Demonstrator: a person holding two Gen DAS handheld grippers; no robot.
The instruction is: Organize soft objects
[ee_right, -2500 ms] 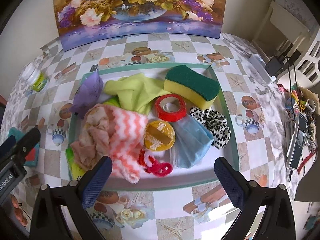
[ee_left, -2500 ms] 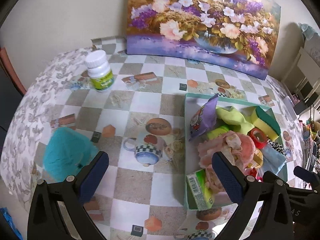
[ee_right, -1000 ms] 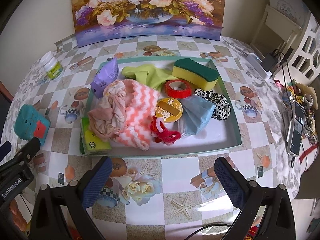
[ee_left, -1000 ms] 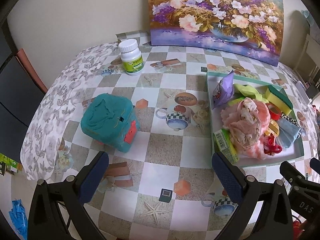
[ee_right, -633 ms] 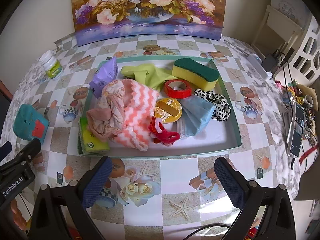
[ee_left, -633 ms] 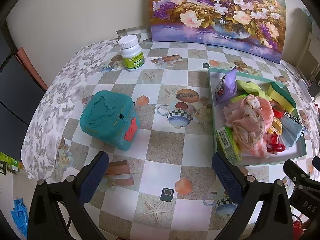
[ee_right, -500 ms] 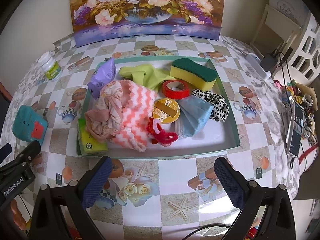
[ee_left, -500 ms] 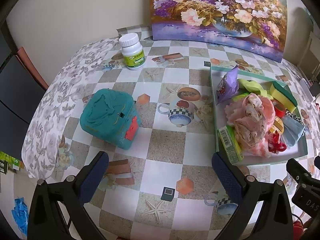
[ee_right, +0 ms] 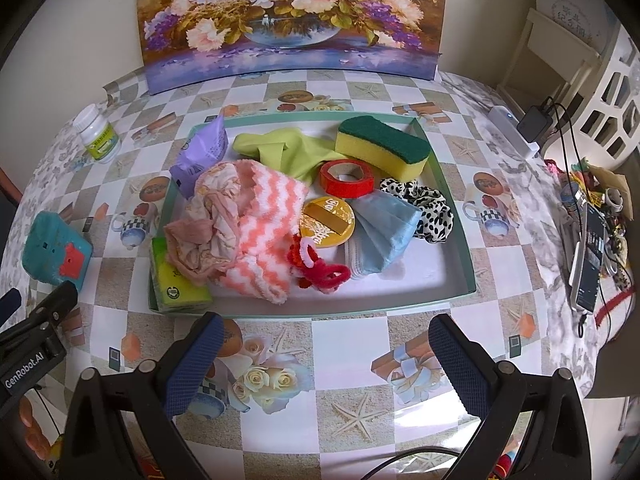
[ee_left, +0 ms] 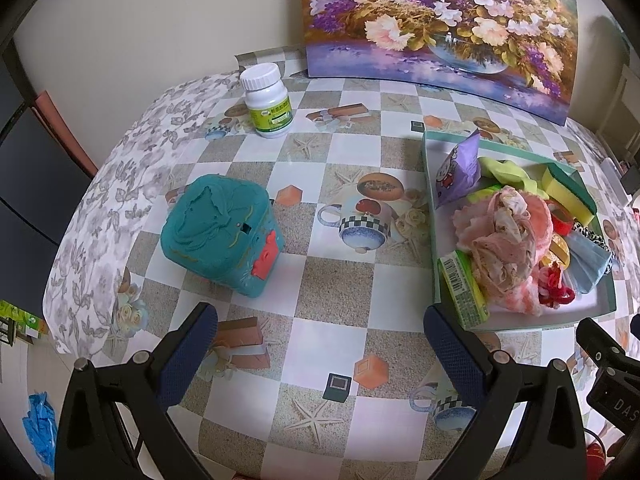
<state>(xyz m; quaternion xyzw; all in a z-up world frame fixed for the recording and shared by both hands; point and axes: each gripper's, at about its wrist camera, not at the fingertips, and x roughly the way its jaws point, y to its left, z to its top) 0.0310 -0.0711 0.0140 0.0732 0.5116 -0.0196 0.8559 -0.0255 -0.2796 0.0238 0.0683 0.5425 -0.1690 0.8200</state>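
Both the left gripper [ee_left: 320, 344] and the right gripper [ee_right: 326, 350] are wide open and empty above the desk [ee_right: 352, 344], while the soft objects, like the pink-white fuzzy sock [ee_right: 264, 216], lie in the green tray [ee_right: 460, 216] at frame centre.

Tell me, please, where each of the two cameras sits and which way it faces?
Left wrist: on the left gripper, above the table's near left, facing the teal box; open jaws show.
Right wrist: on the right gripper, facing the tray; open jaws and part of the left gripper show.
Shared: tray, teal box, pill bottle, flower painting.
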